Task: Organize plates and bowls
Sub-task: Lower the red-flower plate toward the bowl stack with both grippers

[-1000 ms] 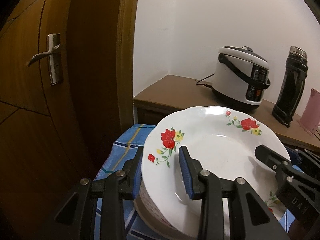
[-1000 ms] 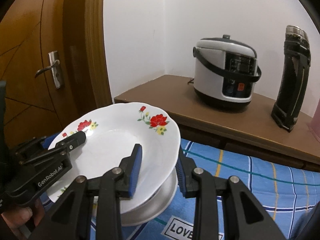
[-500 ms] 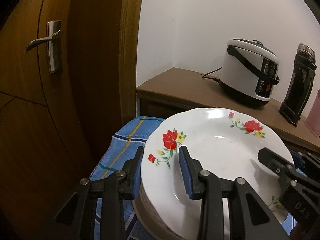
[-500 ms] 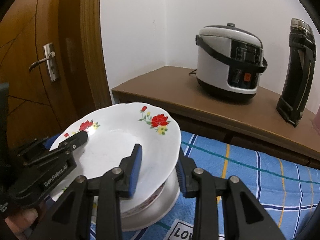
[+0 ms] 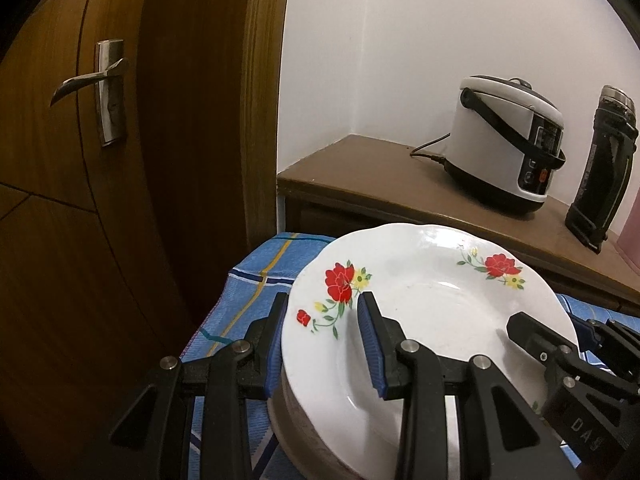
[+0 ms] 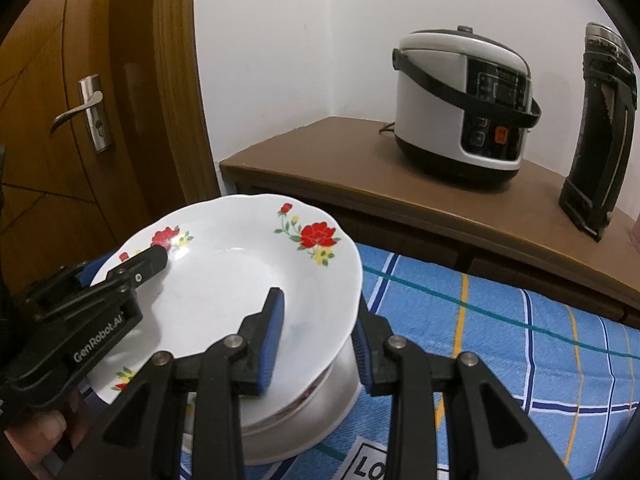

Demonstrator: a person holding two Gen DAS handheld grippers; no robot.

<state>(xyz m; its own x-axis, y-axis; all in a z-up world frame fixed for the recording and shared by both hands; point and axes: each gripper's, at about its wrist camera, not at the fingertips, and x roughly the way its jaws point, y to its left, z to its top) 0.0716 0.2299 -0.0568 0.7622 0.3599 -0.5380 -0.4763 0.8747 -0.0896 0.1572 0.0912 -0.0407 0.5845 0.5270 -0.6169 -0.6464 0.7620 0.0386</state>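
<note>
A white floral plate [image 5: 432,312] [image 6: 236,280] sits on top of a stack of plates and bowls [image 6: 316,412] on the blue checked cloth. My left gripper [image 5: 324,340] straddles the plate's left rim, one finger inside and one outside, jaws a plate-rim's width apart. It also shows in the right wrist view [image 6: 132,264]. My right gripper [image 6: 316,332] straddles the right rim the same way and shows in the left wrist view [image 5: 560,340]. Whether the plate rests on the stack or hangs just above it is unclear.
A wooden sideboard [image 6: 320,160] behind carries a rice cooker [image 6: 460,100] and a black flask [image 6: 600,128]. A wooden door [image 5: 100,160] with a metal handle stands at the left. The blue cloth [image 6: 500,320] stretches to the right.
Both grippers and the floral plate have sunk slightly toward the stack. The grip on both rims is unchanged.
</note>
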